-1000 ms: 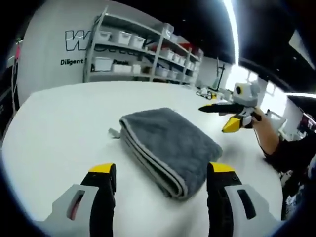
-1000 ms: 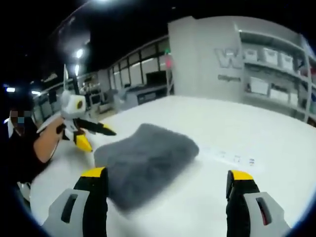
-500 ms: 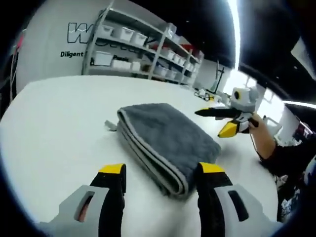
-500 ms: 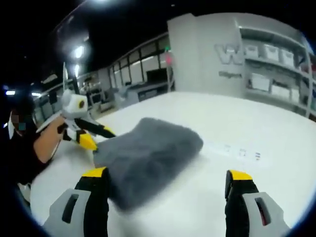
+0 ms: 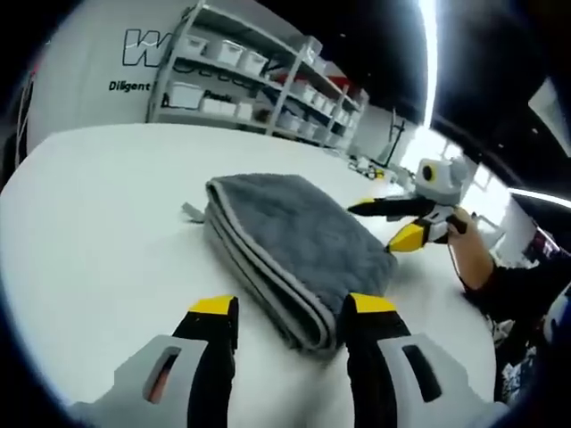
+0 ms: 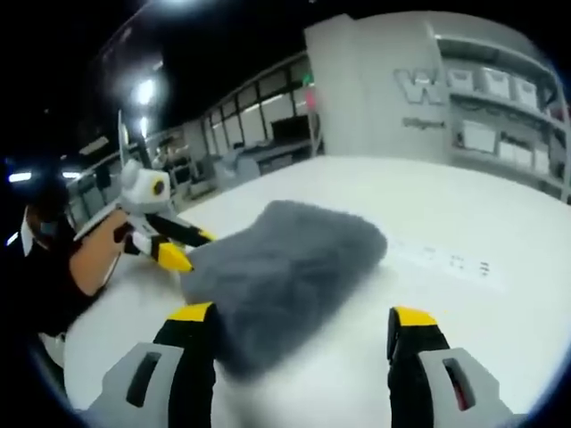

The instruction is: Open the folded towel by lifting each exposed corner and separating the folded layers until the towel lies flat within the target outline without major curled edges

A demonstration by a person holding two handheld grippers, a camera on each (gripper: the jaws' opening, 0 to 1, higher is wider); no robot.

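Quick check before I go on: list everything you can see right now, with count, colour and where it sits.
towel: one, grey with a paler edge trim, folded in layers, lying on the table in front of both grippers.
label tab: one, pale grey, sticking out of the towel's far corner in the left gripper view.
table: one, white, under the towel.
shelving: one grey rack with white bins, against the back wall.
wall lettering: grey and dark letters on the white wall, only partly readable.
left gripper: one, grey with black jaws and yellow tips, jaws apart astride the towel's near folded end.
right gripper: one, same colours, jaws apart at the towel's opposite side.
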